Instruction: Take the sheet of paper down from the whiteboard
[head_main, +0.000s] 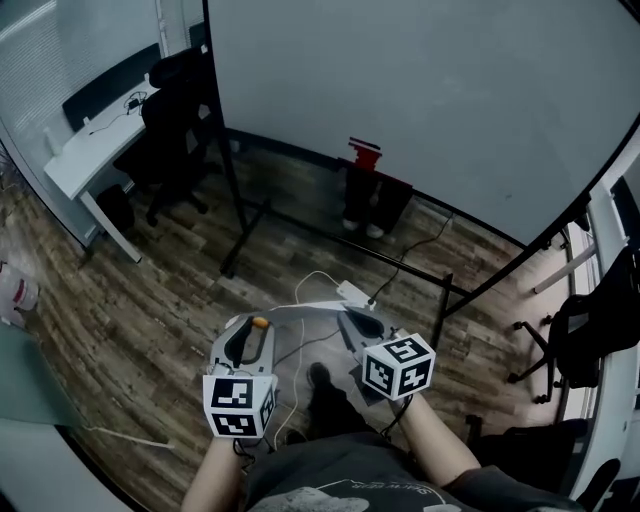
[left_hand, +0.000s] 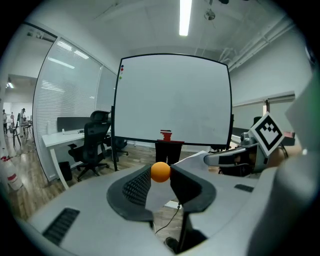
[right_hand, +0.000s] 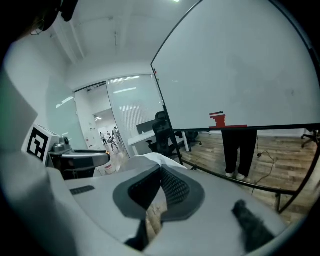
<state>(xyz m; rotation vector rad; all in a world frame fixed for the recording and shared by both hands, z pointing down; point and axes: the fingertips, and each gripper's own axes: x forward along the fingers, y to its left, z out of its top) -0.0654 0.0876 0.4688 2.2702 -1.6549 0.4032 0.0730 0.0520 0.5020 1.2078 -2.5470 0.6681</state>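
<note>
Wood floor, glass-walled office. One whiteboard, two black office chairs. One sheet of paper is off the board, slung between my two tools: left tool clamped on one end plus an orange ball, right tool pinched shut on the other.

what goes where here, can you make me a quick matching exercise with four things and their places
Things: 1 sheet of paper; 2 orange ball; 3 red block; 4 black chair.
Places: a by the white desk; b stretched from left gripper to right gripper; c on the whiteboard's lower rail; d pinched in the left gripper.
Pairs: 1-b, 2-d, 3-c, 4-a.
</note>
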